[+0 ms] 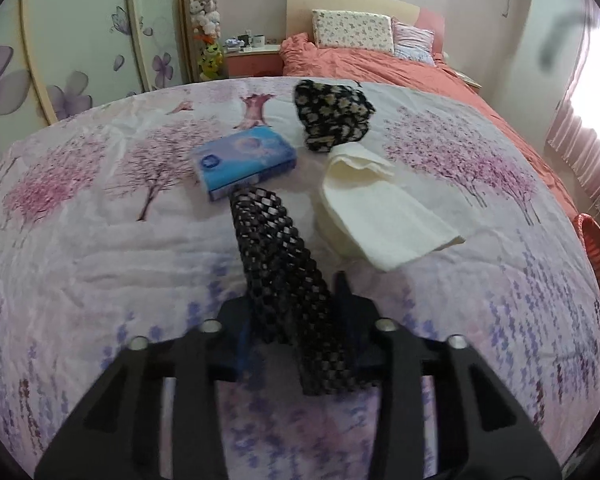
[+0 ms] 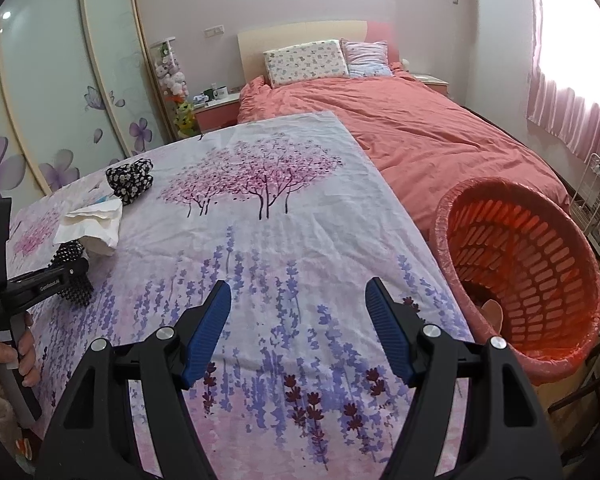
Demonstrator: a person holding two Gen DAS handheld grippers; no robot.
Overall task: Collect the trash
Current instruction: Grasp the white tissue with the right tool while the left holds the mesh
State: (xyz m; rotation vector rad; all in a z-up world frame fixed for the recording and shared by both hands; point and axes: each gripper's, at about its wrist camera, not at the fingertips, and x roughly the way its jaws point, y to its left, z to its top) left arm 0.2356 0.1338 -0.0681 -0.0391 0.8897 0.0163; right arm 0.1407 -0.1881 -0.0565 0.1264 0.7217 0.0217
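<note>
one black mesh strip lies between, seemingly clamped by, the left gripper.

My left claw pinches a black woven, netlike strip; a glossy blue plastic-wrapped tissue pack and soft cream paper tissues lie on matt, wrinkled floral cotton sheet.

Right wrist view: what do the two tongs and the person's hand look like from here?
The right tongs have black triangular cut-out arms, silver bolt heads and ribbed blue pads. The left tongs are black with small white lettering on the side and a small screen behind them. The hand grips a grey handle; a beige knit sleeve shows at the frame edge.
</note>
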